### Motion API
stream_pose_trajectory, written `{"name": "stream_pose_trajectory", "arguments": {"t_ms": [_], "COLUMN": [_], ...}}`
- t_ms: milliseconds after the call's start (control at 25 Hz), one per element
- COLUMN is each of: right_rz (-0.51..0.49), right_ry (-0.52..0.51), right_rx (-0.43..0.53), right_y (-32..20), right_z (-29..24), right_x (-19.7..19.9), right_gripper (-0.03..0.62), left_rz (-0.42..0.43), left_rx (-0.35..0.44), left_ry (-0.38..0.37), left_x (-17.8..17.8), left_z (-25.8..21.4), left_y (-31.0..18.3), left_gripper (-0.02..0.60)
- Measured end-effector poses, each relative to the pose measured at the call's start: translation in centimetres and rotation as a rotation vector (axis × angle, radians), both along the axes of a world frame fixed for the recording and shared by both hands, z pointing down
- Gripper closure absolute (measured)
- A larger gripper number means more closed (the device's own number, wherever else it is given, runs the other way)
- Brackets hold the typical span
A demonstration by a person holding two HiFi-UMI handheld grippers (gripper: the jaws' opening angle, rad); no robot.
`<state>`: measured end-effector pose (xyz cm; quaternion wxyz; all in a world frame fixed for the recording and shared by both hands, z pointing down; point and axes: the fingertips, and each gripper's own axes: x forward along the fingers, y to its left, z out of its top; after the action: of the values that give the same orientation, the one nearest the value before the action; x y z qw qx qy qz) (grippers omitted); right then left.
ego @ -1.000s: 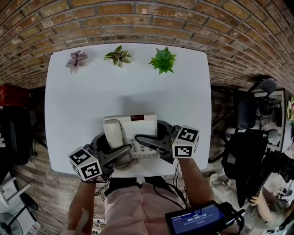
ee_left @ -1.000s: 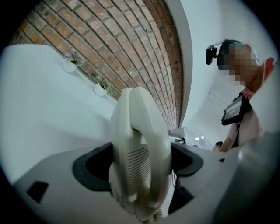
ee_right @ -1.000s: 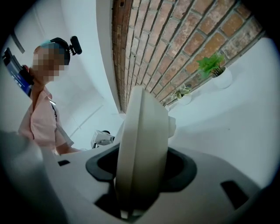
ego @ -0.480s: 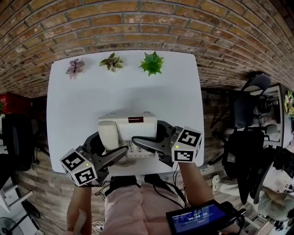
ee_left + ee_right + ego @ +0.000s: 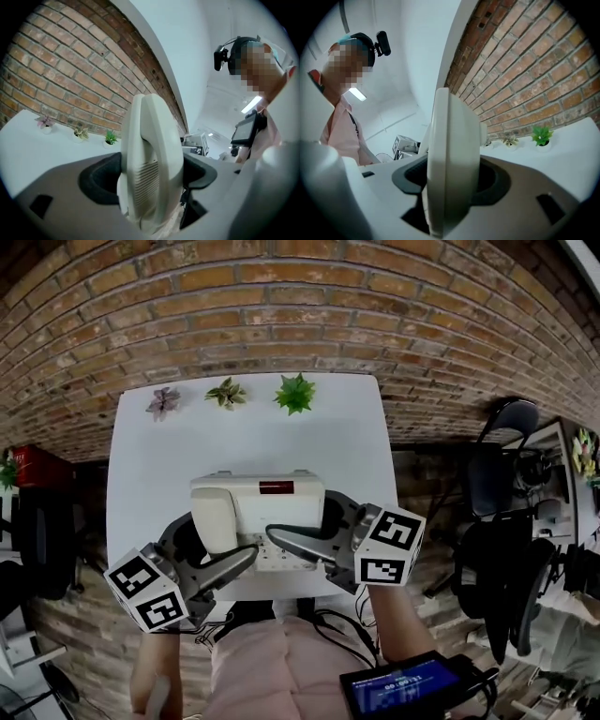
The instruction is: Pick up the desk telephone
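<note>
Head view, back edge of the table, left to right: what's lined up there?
Purple-leaved plant → pale variegated plant → bright green plant.

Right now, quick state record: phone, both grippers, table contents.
object: desk telephone, cream, handset seated
left gripper: shut on the telephone's left side
right gripper: shut on its right side
support: held by both grippers, apparently clear of the white table
on table: three potted plants along the far edge
</note>
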<state>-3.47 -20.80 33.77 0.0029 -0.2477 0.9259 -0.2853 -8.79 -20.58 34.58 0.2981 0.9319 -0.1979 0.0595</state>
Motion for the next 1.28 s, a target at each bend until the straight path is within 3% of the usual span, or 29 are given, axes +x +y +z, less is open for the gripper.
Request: {"name": "stream_pose_trajectory", "arguments": {"t_ms": [200,520,1280], "right_rz": [0.001,0.004,-0.005], "right_ry": [-0.014,-0.022,-0.026], "right_rx": [0.059,0.101,0.110], "right_y": [0.7,1.9,2.6], "right_z": [-3.5,-6.3,-7.0], "right_x": [0.5,1.7,2.0], "right_gripper": [0.349,0.353,0.353], "left_rz": [-0.017,-0.040,-0.055], "left_rx": [0.063,0.070,0.074], "left_ry": [0.008,0.042,0.022], "left_x": [0.4,1.5,1.8], "left_z": [-3.5,-6.0,-6.8], "left_y": [0.7,1.8,2.4], "left_gripper": [0.181,0.181,0.183]}}
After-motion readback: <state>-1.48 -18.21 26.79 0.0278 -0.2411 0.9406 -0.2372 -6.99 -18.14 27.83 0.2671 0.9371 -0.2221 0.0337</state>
